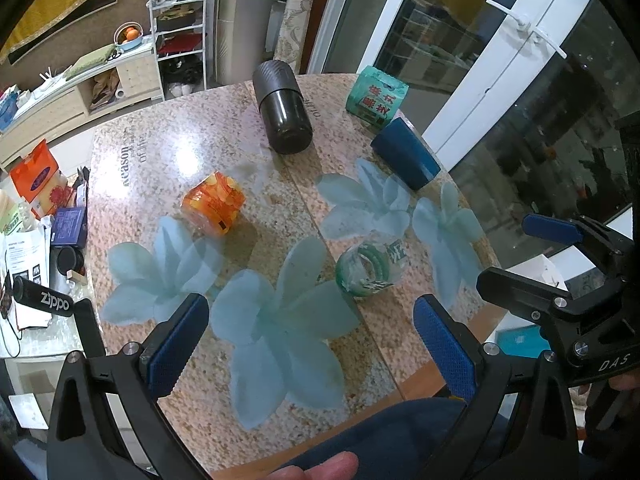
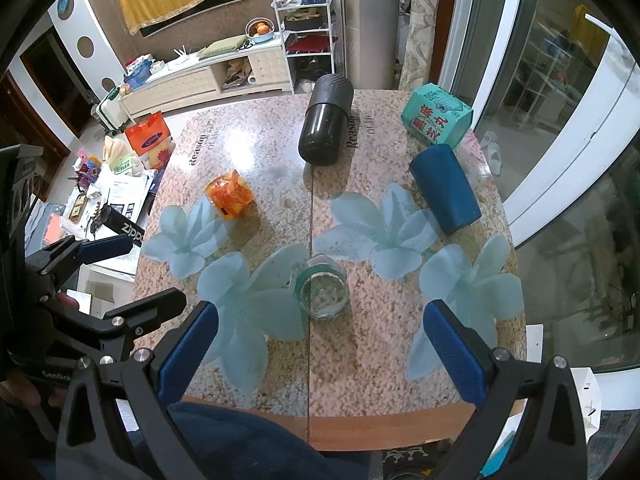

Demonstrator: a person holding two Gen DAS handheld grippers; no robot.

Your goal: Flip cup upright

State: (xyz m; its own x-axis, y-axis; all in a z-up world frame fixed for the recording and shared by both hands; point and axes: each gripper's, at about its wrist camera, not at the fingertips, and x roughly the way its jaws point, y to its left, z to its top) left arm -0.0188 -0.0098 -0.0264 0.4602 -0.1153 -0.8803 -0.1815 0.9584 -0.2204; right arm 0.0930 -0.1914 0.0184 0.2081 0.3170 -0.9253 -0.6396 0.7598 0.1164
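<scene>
Clear cup [image 2: 320,290] lies tipped near the tabletop's [image 2: 360,380] near edge, mouth toward us. Looks light, thin plastic, slick; we'd take it across the banded sidewall, gently. Left gripper [image 1: 312,350] and right gripper [image 2: 320,350] spread wide, holding nothing.

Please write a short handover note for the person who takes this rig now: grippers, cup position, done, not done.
Left gripper: open, empty, above the near table edge.
Right gripper: open, empty, also at the near edge.
Blue cup: on its side at the far right of the table, beside the teal box; nothing touches it.
Done: nothing yet.
Left: grasp the cup, stand it upright, release.
</scene>
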